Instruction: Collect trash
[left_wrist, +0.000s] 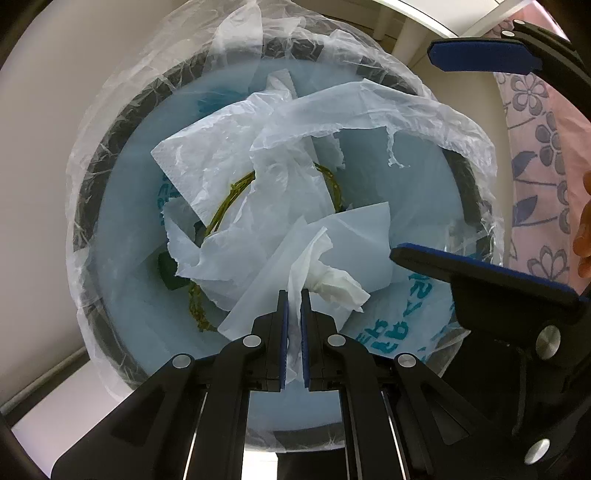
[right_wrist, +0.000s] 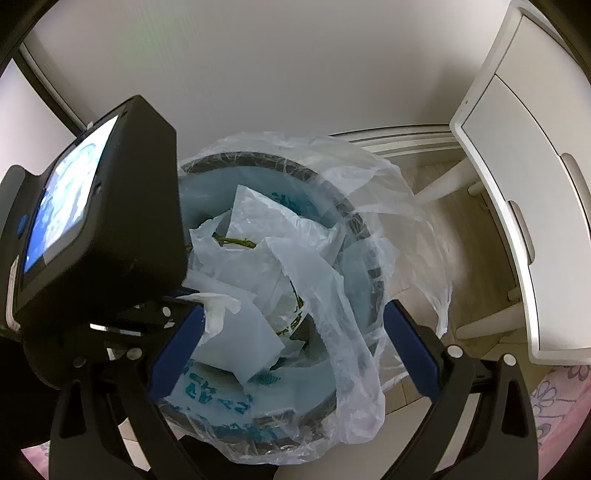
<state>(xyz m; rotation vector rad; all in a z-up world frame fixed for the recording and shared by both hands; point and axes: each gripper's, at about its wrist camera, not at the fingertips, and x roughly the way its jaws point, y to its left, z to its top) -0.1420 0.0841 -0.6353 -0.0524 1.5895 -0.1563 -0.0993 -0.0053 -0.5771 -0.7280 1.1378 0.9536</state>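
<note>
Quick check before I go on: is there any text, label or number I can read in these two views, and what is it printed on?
Teal print on the pale blue bag lining the trash bin: characters show in several patches, but they are creased, partly covered and unreadable.
Screen on the left gripper's housing: shows a picture only, no legible text.
Nothing else bears writing.

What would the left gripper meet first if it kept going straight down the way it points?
The left gripper, shut on a crumpled white tissue, points into the lined trash bin. It would probably first meet the loose paper sheets heaped inside, though depth is unclear.
</note>
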